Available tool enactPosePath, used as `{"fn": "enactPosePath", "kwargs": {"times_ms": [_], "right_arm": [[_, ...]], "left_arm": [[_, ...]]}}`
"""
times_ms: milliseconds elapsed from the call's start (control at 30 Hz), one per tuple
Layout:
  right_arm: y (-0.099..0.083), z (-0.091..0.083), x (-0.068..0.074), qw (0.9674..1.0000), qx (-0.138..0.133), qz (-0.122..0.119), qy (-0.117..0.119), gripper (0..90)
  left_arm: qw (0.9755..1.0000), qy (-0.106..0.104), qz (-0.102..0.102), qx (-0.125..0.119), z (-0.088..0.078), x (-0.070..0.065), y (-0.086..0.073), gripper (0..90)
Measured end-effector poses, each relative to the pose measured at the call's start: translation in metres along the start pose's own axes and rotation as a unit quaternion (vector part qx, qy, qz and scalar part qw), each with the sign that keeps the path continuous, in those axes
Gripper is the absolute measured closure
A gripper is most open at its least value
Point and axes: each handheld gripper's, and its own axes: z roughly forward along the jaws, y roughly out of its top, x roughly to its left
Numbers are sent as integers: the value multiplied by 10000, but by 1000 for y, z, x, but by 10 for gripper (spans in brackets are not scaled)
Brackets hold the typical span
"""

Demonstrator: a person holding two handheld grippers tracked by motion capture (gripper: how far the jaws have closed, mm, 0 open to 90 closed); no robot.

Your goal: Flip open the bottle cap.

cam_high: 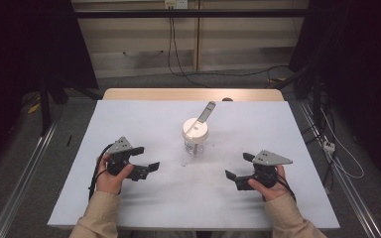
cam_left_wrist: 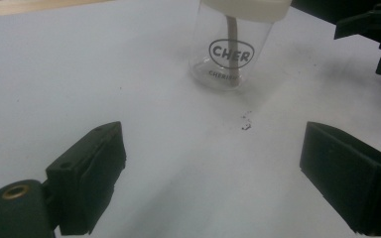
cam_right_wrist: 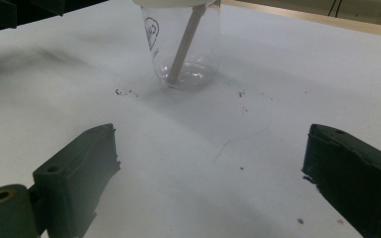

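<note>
While both of our hands rest low on the white sheet [cam_high: 144,198], we hold the left gripper [cam_high: 146,159] with its jaws spread wide apart and nothing between them. Its own view looks along those jaws at a clear jar [cam_left_wrist: 229,49] standing upright ahead of them, well apart from the tips, slightly toward the right-hand jaw. The jar carries an oval printed mark reading "CHER", and a pale stick [cam_left_wrist: 233,54] runs down inside it to the base. A few dark specks [cam_left_wrist: 246,123] lie on the sheet between the jar and the jaws, nearer the jar.

Our right gripper [cam_high: 239,166] also has its jaws wide apart, gripping nothing. In its view the same jar [cam_right_wrist: 184,47] stands ahead and a little toward the left-hand jaw, again well clear of the tips, with the stick [cam_right_wrist: 183,44] leaning inside. More specks [cam_right_wrist: 125,92] sit just beside the jar's foot on that side.

From the high view, the jar [cam_high: 195,141] stands between the two grippers and farther from us than either, near the middle of the sheet. A white lid [cam_high: 195,130] caps it, and a grey, flat handle [cam_high: 207,111] pokes up through the lid, tilted away from us and to the right. Each gripper bears a grey three-cornered plate [cam_high: 271,157] on top, and both point inward toward the jar.
</note>
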Motion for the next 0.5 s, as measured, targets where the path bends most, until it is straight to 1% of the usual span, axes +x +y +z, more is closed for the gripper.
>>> {"fn": "enactPosePath", "kwargs": {"times_ms": [133, 167, 233, 300, 333, 433, 500], "right_arm": [[-2, -4, 0, 10000, 8, -9, -7, 63], [-2, -5, 0, 10000, -8, -16, -1, 63], [-3, -7, 0, 10000, -4, -40, -32, 63], [-4, -10, -2, 10000, -3, -26, -61, 63], [-5, -11, -3, 10000, 12, -21, -79, 63], [-8, -13, -5, 9999, 7, 34, -131, 63], [-8, -13, -5, 9999, 25, 33, -153, 63]], "left_arm": [[10000, 32, -12, -27, -6, 2, -4, 104], [10000, 16, -52, -57, -8, 2, -5, 104], [10000, 41, -31, -58, -13, 4, -8, 104], [9999, 77, -62, -64, -17, 6, -12, 104], [9999, 60, -106, -90, -19, 7, -14, 104], [9998, 158, -74, -26, -23, 9, -17, 104], [9998, 177, -95, -26, -22, 9, -17, 104]]}}
